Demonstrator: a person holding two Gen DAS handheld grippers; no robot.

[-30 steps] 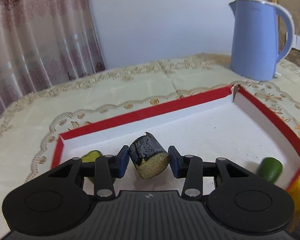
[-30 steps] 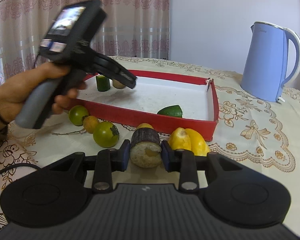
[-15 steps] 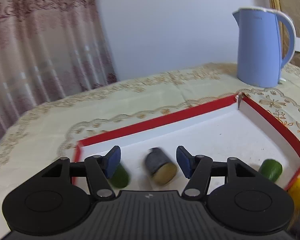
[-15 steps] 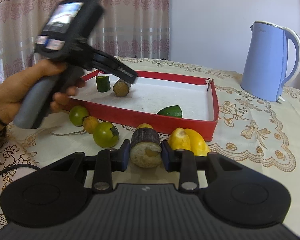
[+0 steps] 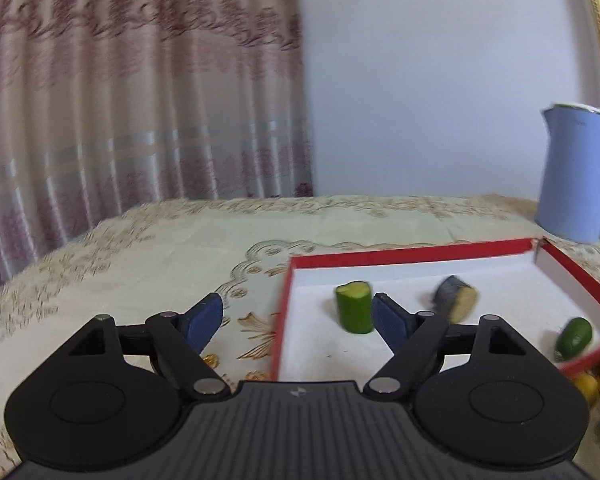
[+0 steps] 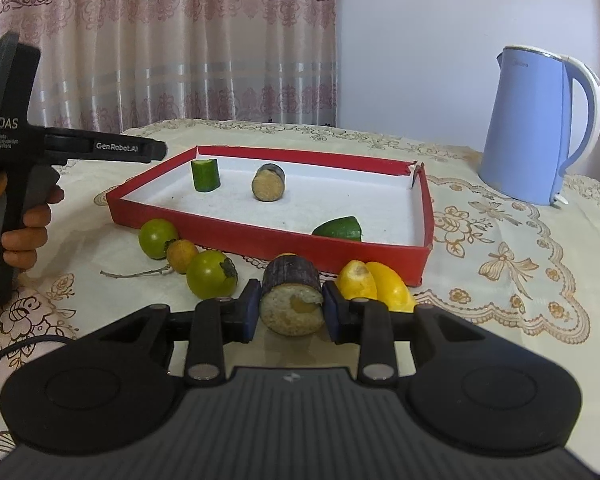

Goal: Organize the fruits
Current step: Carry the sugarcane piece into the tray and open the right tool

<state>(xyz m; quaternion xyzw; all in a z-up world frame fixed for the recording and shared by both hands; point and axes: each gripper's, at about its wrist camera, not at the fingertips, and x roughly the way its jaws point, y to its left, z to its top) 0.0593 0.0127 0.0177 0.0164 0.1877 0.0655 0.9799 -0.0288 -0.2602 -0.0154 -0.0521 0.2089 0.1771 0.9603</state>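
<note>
My right gripper (image 6: 292,308) is shut on a dark-skinned cut piece (image 6: 292,300) with pale pith, just in front of the red tray's near wall (image 6: 268,236). Inside the tray, a green cucumber piece (image 6: 206,175) stands upright. A second dark piece (image 6: 269,182) lies on its side, and a green wedge (image 6: 338,229) lies near the front. My left gripper (image 5: 296,318) hovers at the tray's left corner (image 5: 288,280). Its jaws are opening with nothing between the pads. The cucumber piece (image 5: 355,307) and the dark piece (image 5: 456,300) lie beyond it.
Two green round fruits (image 6: 158,238) (image 6: 211,274), a small orange fruit (image 6: 183,255) and yellow pieces (image 6: 376,286) lie on the tablecloth in front of the tray. A blue kettle (image 6: 536,128) stands at the back right. A hand (image 6: 24,236) holds the left gripper's handle.
My left gripper let go of the dark piece inside the tray, spread its jaws and drew back leftward out of the tray. The right gripper and its piece stayed still.
</note>
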